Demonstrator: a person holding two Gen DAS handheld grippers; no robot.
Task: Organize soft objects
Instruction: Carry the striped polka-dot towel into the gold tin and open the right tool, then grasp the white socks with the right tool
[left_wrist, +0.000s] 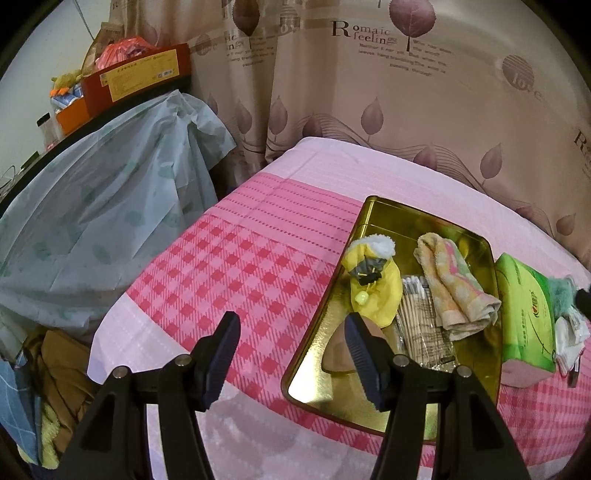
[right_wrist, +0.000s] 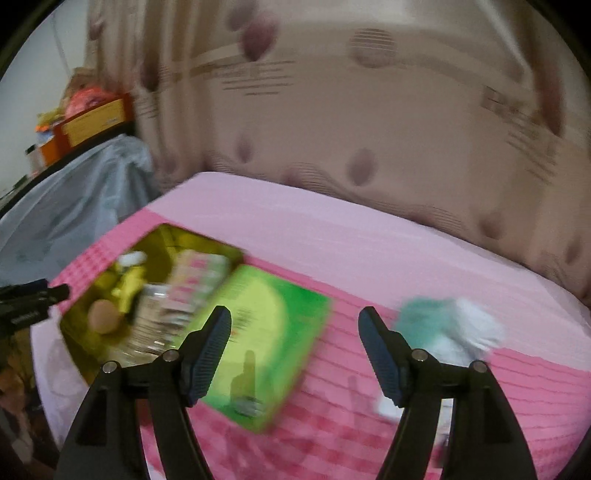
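Observation:
A gold tin tray (left_wrist: 373, 221) lies on the pink checked bed. In it are a yellow plush doll (left_wrist: 373, 288), a folded peach towel (left_wrist: 458, 288), a pack of cotton swabs (left_wrist: 421, 325) and a round beige puff (left_wrist: 340, 350). A green tissue pack (left_wrist: 524, 306) lies just right of the tray, with a teal fluffy item (left_wrist: 561, 291) and a white cloth (left_wrist: 570, 339) beyond it. My left gripper (left_wrist: 291, 354) is open and empty over the tray's near left edge. My right gripper (right_wrist: 295, 350) is open and empty above the bed between the tissue pack (right_wrist: 266, 332) and the teal and white soft items (right_wrist: 447, 328). The right wrist view is blurred.
A patterned curtain (left_wrist: 369, 92) hangs behind the bed. A table draped in pale blue cloth (left_wrist: 103, 192) stands at the left with a red box (left_wrist: 136, 74) on top. Brown clothes (left_wrist: 62, 369) lie beside the bed's left edge.

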